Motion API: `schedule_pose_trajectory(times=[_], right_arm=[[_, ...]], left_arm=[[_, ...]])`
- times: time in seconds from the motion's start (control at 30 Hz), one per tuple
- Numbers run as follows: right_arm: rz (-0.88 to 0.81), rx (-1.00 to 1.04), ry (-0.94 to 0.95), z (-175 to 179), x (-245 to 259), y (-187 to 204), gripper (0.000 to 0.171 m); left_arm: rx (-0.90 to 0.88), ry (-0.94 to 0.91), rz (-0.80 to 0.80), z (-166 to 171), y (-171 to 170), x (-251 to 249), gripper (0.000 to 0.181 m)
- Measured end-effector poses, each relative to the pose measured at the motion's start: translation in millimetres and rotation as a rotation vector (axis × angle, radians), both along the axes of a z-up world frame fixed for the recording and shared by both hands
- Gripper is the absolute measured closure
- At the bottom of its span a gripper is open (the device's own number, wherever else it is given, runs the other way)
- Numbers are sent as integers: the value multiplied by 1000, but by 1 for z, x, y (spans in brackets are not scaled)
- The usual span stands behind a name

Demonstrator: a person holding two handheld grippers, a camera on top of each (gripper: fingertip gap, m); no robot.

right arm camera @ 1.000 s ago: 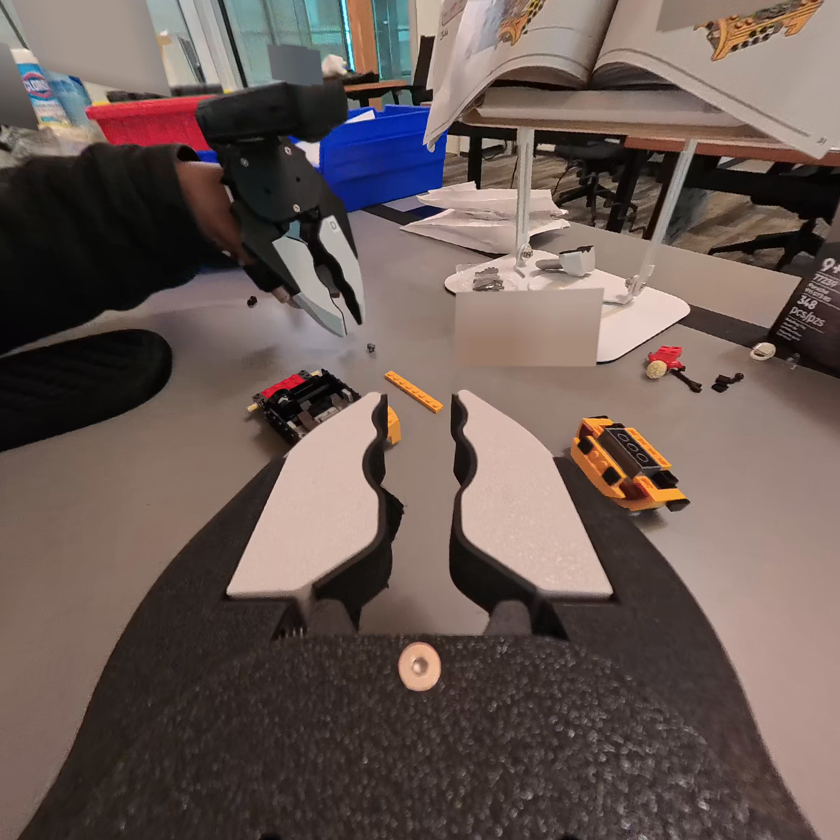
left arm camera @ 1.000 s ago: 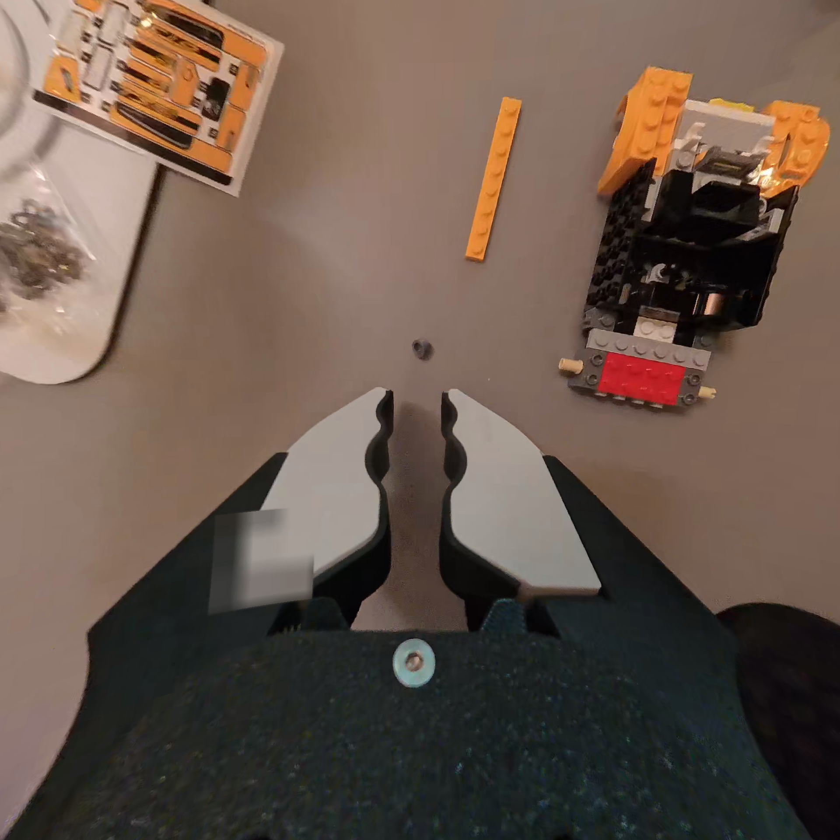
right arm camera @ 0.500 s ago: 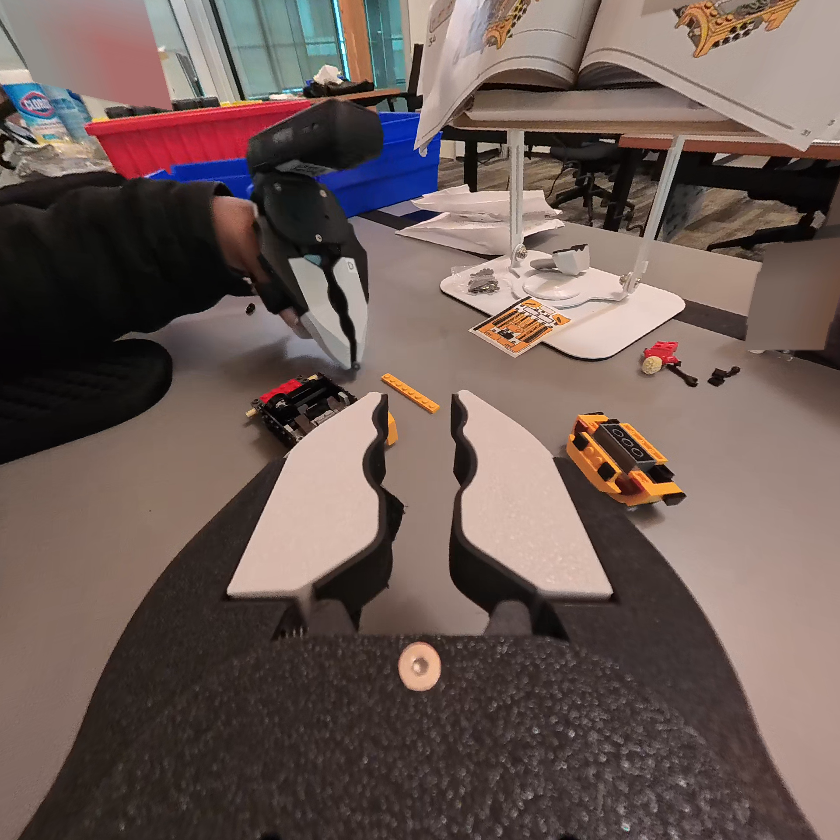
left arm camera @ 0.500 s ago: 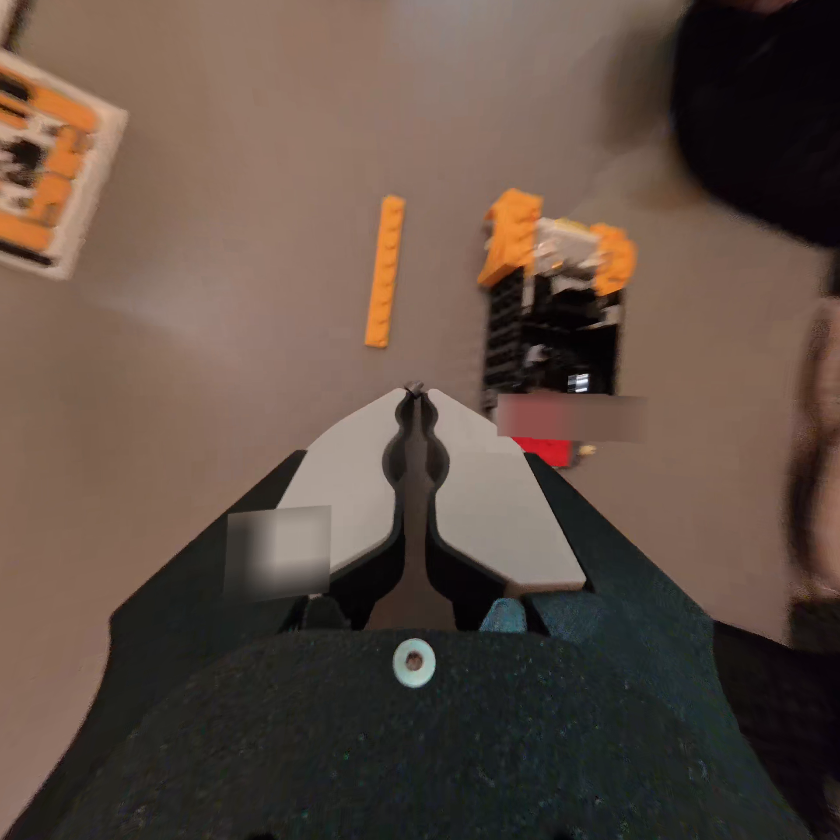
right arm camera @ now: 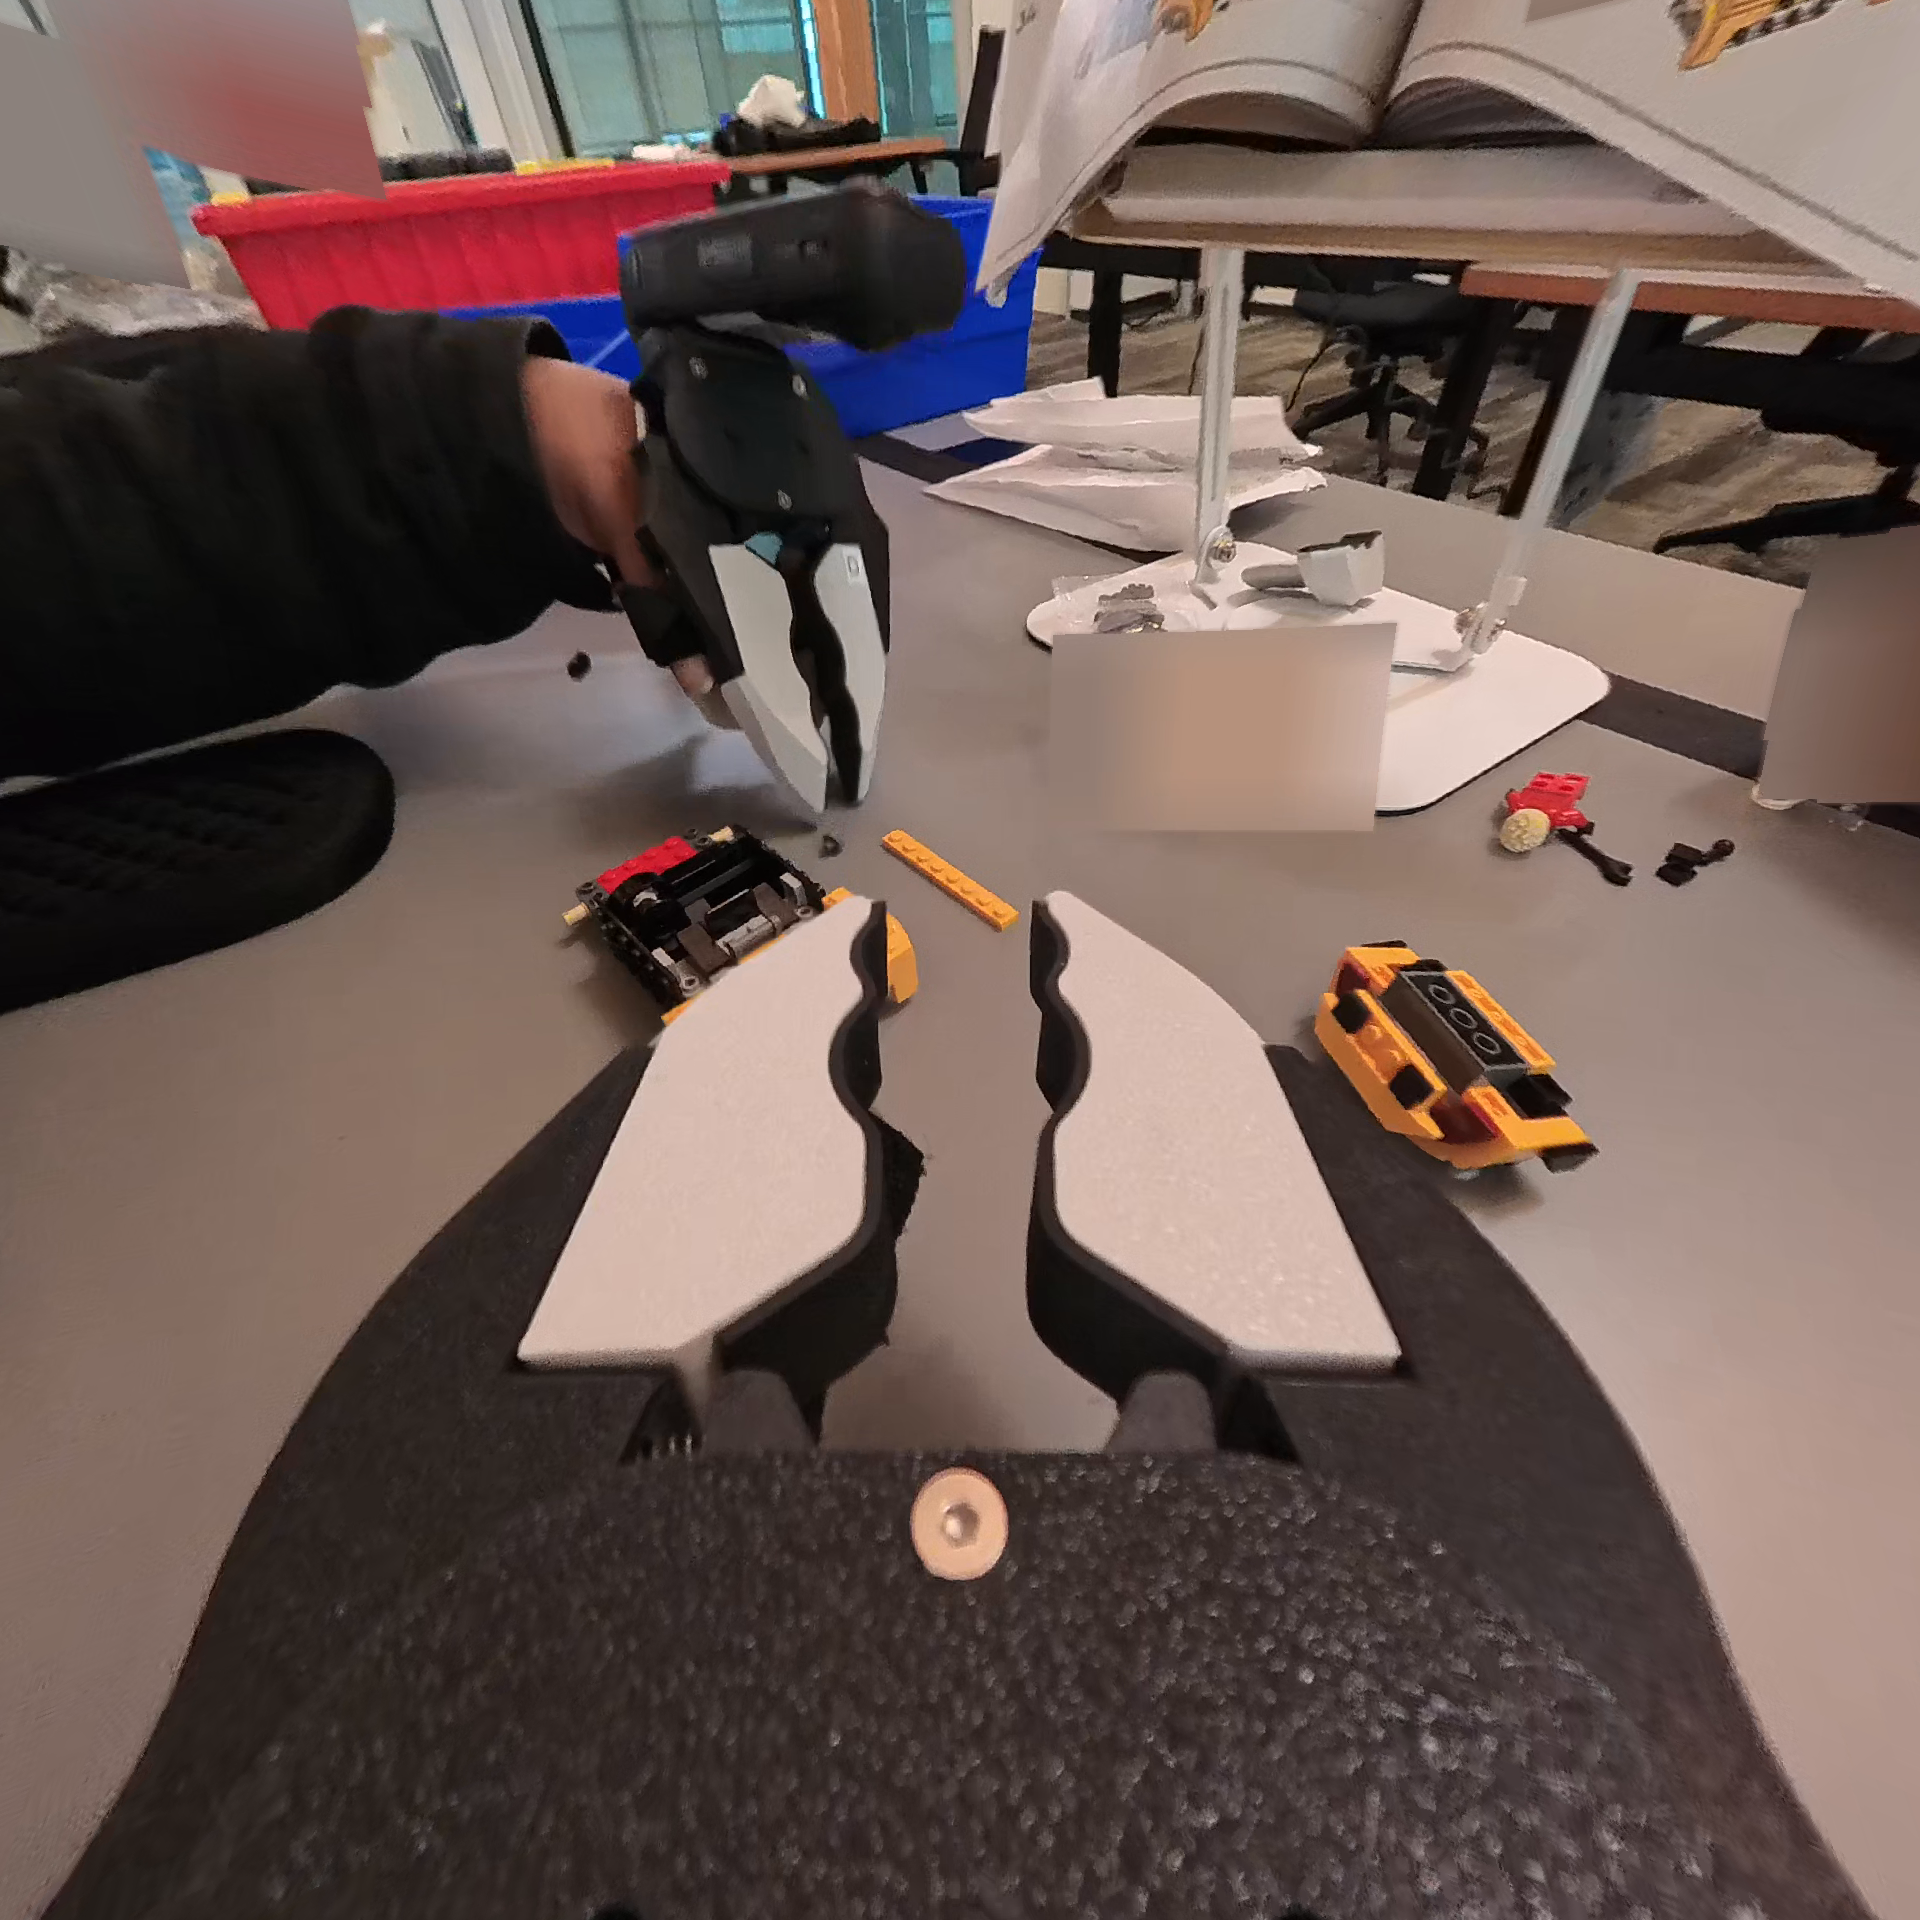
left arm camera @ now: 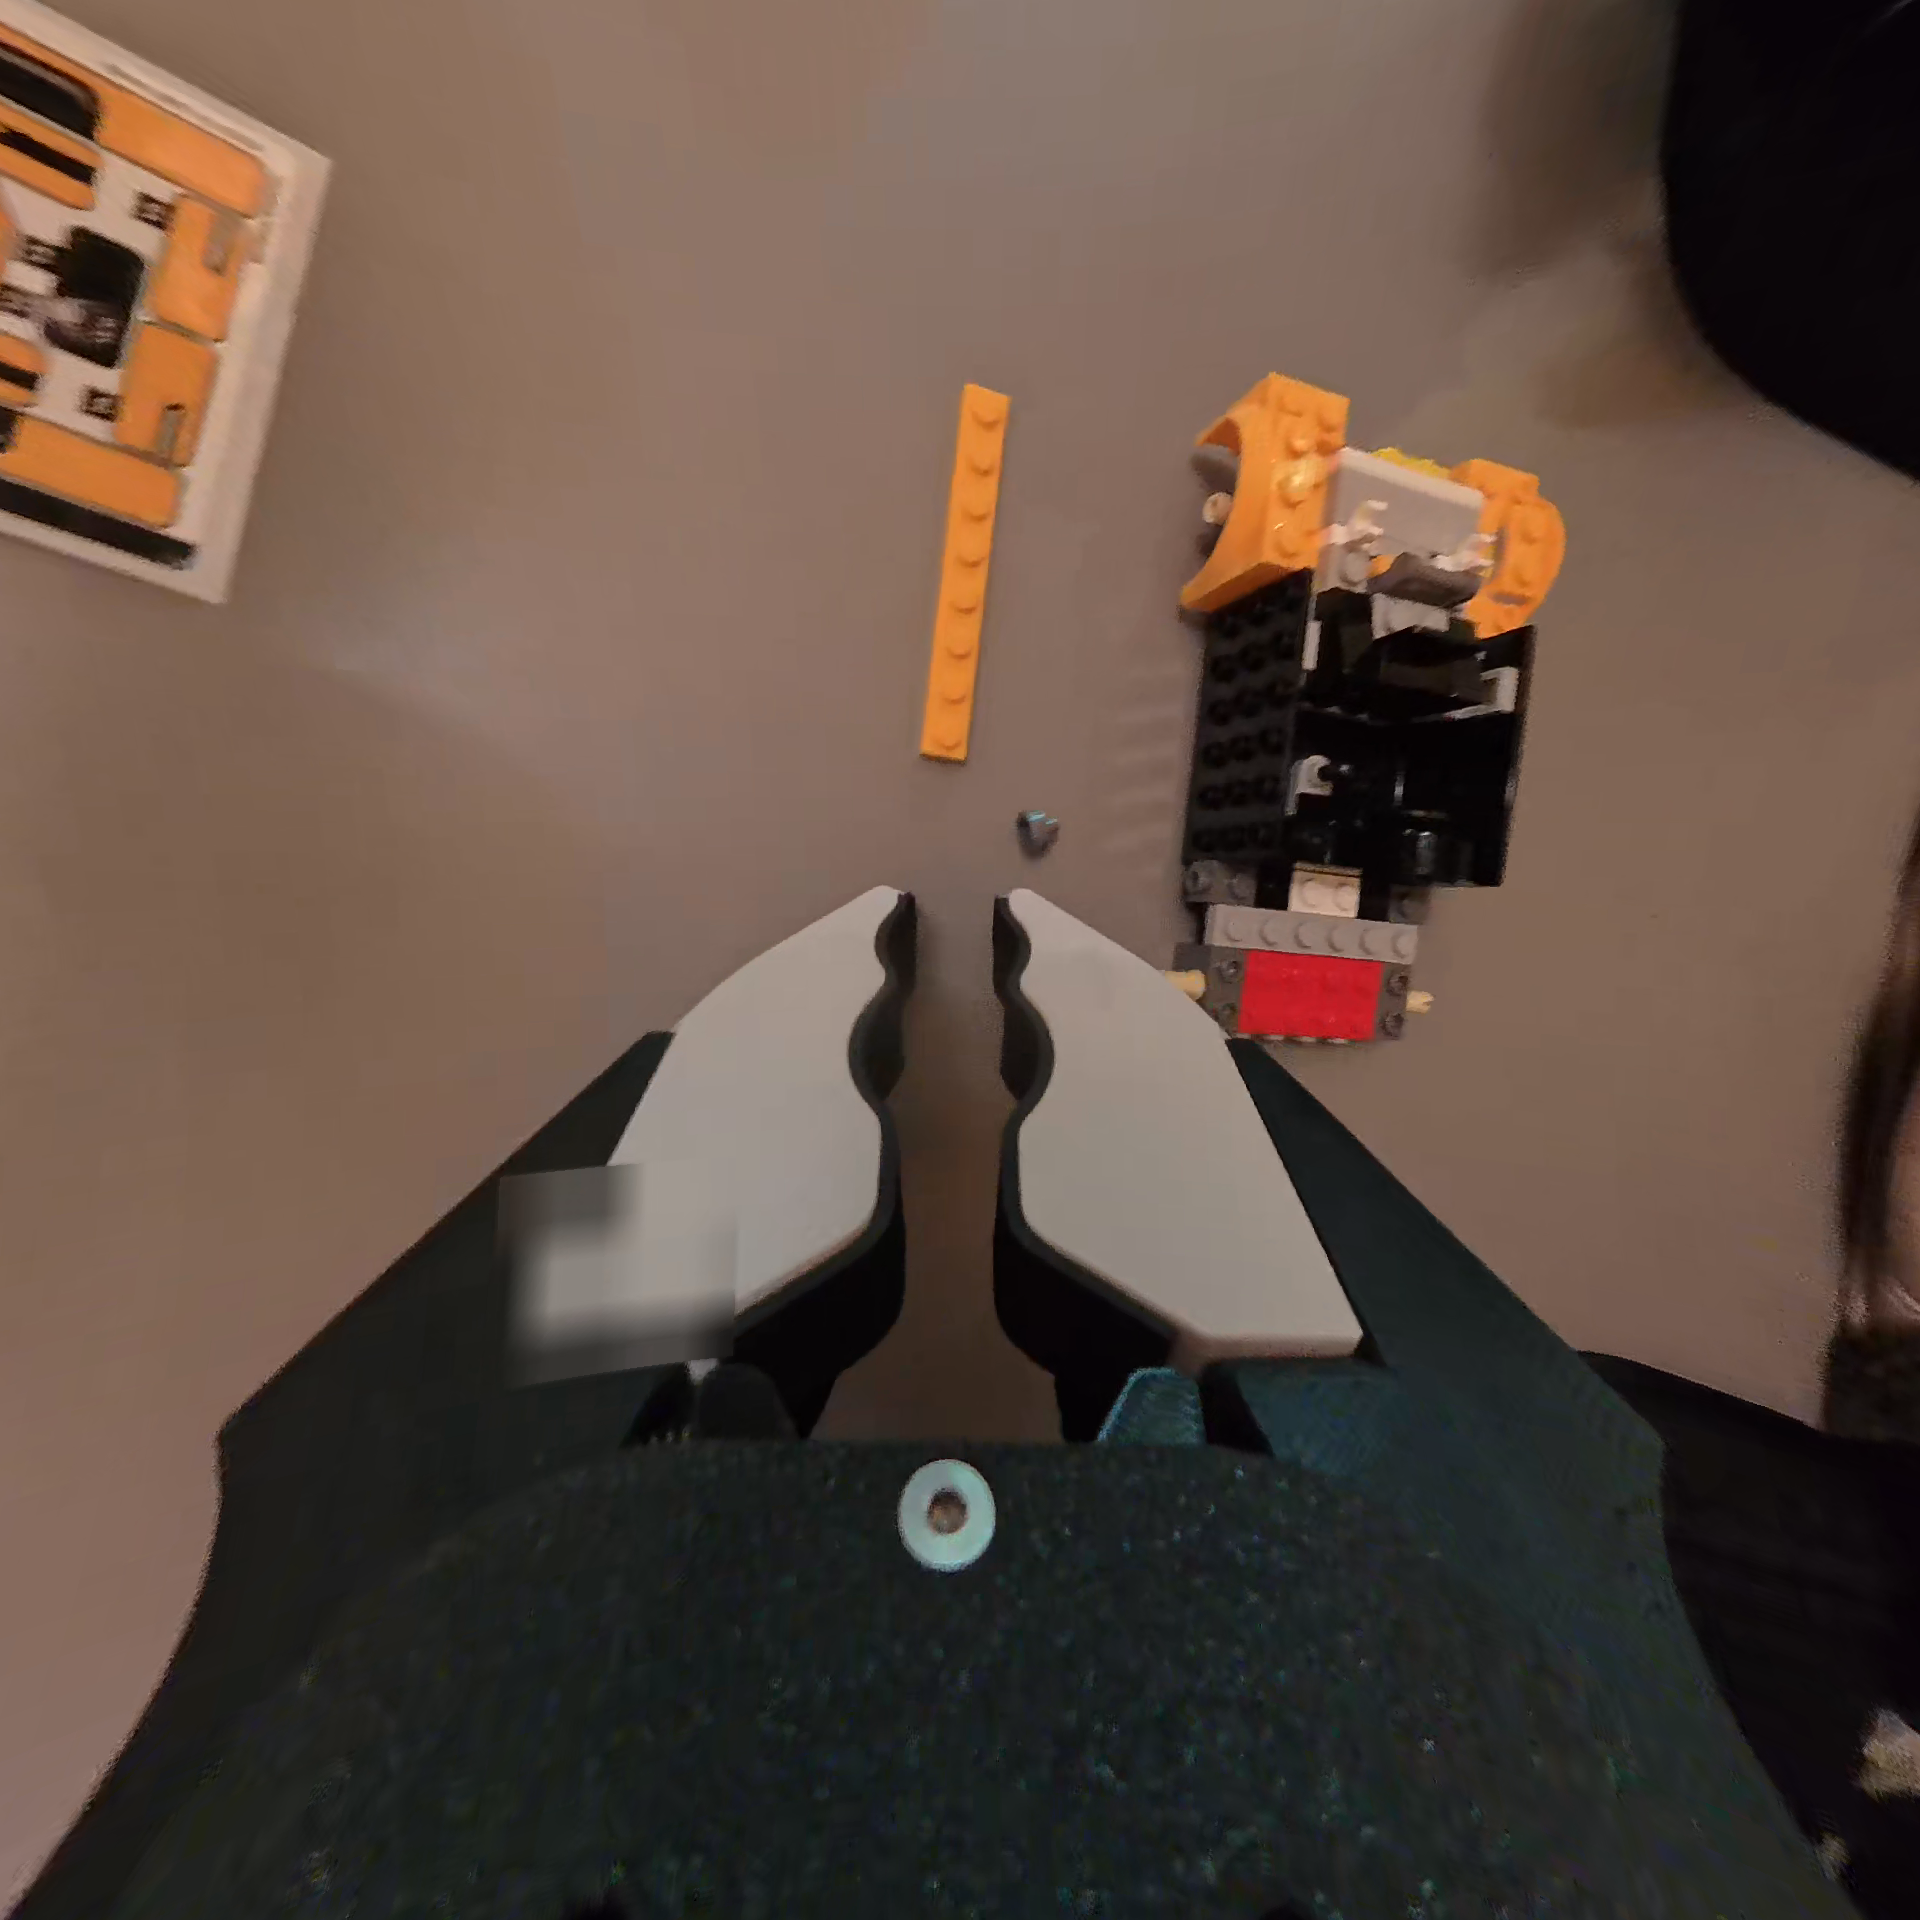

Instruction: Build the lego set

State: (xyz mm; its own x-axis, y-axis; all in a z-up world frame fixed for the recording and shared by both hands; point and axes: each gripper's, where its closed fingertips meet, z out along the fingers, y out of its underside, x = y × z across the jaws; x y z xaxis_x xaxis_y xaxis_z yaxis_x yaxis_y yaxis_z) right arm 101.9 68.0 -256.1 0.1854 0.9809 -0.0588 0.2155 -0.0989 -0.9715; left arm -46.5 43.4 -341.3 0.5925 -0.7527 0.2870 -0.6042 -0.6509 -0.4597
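A part-built black, orange and red lego car [left arm camera: 1351, 717] lies on the grey table [left arm camera: 582, 790], also in the right wrist view [right arm camera: 707, 904]. A long orange plate [left arm camera: 966, 571] [right arm camera: 951, 878] lies beside it. A tiny dark piece [left arm camera: 1037, 831] [right arm camera: 828, 844] lies loose just beyond my left gripper [left arm camera: 954, 909], which is open and empty, hovering above the table [right arm camera: 842, 795]. My right gripper [right arm camera: 956, 904] is open and empty, low over the table. A second orange and black assembly [right arm camera: 1455, 1049] lies to its right.
A sticker sheet [left arm camera: 114, 312] lies at the left. A white book stand [right arm camera: 1455, 686] holds an open manual. Small red and black parts [right arm camera: 1558, 816] lie beside it. A black wrist rest [right arm camera: 156, 842] lies left; red and blue bins [right arm camera: 468, 239] stand behind. One gripper's finger ends stand about 20 cm off the other's. It is some 6 cm from my left tips to the long orange plate [left arm camera: 966, 571]. Look for it in the right wrist view [right arm camera: 943, 869] too.
My left gripper shut on the tiny dark piece half a second ago, then opened and drew back; the piece now lies loose nearer the car. The right gripper has not moved.
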Motion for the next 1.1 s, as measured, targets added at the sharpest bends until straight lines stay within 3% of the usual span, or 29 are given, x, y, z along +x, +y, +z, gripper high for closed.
schedule_pose_trajectory(times=[0.2,0.37,0.5,0.77,0.93,1.1], right_arm=[[172,47,-162,-15,-20,-15,137],[263,109,-224,-20,-48,-10,135],[257,118,-200,-15,-63,1,135],[209,87,-174,-20,-56,13,135],[179,81,-174,-23,-51,19,135],[159,99,-141,-15,-50,21,136]], left_arm=[[138,-5,4,15,-7,9,170],[172,-12,49,8,-1,29,163],[140,-4,40,-3,-3,29,180],[113,-69,39,1,-7,29,181],[246,-73,172,43,-9,-11,167],[322,91,373,63,-43,-94,171]])
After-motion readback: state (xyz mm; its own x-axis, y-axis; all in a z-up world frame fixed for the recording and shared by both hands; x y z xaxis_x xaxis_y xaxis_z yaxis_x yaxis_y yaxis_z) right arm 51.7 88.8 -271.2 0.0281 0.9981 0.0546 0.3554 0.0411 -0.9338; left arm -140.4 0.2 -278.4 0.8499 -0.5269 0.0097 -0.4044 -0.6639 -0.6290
